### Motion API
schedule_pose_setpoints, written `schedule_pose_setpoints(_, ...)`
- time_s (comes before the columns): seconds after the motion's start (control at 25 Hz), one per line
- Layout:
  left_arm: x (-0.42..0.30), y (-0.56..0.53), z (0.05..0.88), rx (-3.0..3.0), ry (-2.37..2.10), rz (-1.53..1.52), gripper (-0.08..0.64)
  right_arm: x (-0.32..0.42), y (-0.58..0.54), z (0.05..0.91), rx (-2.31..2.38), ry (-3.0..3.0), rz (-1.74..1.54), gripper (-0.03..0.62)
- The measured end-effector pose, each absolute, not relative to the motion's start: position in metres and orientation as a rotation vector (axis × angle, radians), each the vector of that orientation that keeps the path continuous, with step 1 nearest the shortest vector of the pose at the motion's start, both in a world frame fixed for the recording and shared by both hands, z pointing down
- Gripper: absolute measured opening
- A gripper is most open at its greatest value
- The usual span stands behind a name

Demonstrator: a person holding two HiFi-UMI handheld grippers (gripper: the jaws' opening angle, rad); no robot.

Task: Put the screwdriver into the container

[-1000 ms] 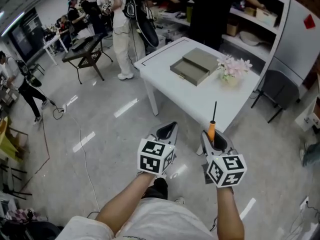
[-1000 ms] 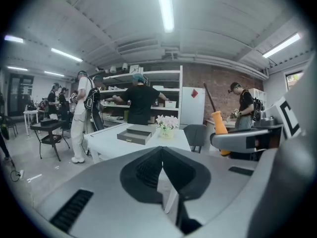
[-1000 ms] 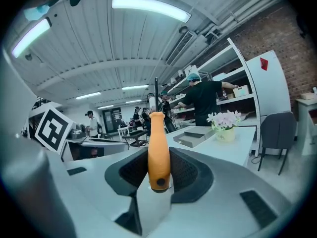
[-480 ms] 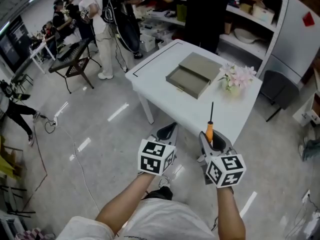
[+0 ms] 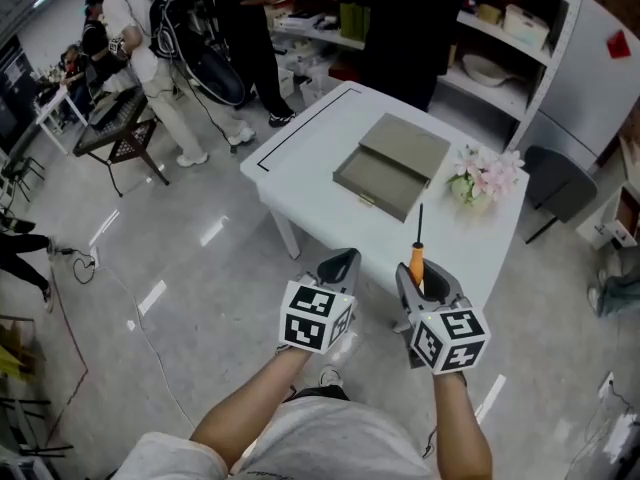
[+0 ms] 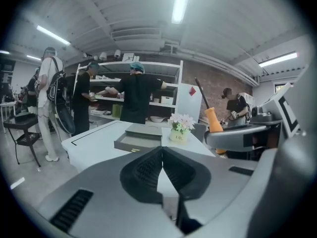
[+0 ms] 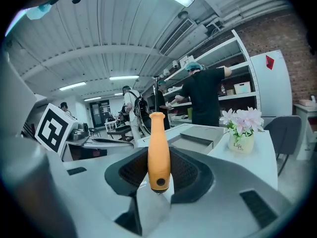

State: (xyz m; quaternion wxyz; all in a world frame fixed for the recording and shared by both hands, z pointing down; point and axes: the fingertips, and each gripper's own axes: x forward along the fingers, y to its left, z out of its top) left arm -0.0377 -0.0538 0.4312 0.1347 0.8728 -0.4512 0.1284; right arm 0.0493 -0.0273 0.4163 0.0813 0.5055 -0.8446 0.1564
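Note:
The screwdriver [image 5: 417, 264] has an orange handle and a thin black shaft that points up and away from me. My right gripper [image 5: 421, 276] is shut on its handle [image 7: 158, 150], low in the head view, just short of the white table's [image 5: 310, 153] near edge. The container [image 5: 393, 164], a flat grey box with an open drawer, lies in the middle of that table, well beyond both grippers; it also shows in the right gripper view [image 7: 192, 140]. My left gripper [image 5: 339, 262] hangs beside the right one, shut and empty [image 6: 162, 168].
A small pot of pink flowers [image 5: 484, 176] stands on the table right of the container. A grey chair [image 5: 556, 183] sits at the table's far right. Several people stand by the shelves [image 5: 505, 28] behind the table. A black folding stand [image 5: 112, 128] is at the left.
The table and container have come nearer and shifted toward the middle of the head view. Both grippers keep the same pose, the right still holding the screwdriver.

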Motion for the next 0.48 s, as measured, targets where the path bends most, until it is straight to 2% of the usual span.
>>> schedule_pose_setpoints(0.48, -0.074, -0.103, 0.439, 2.521, -1.271, 0.352, 0.006, 0.019, -0.08, 0.419, 1.498, -2.473, 0.423, 0.124)
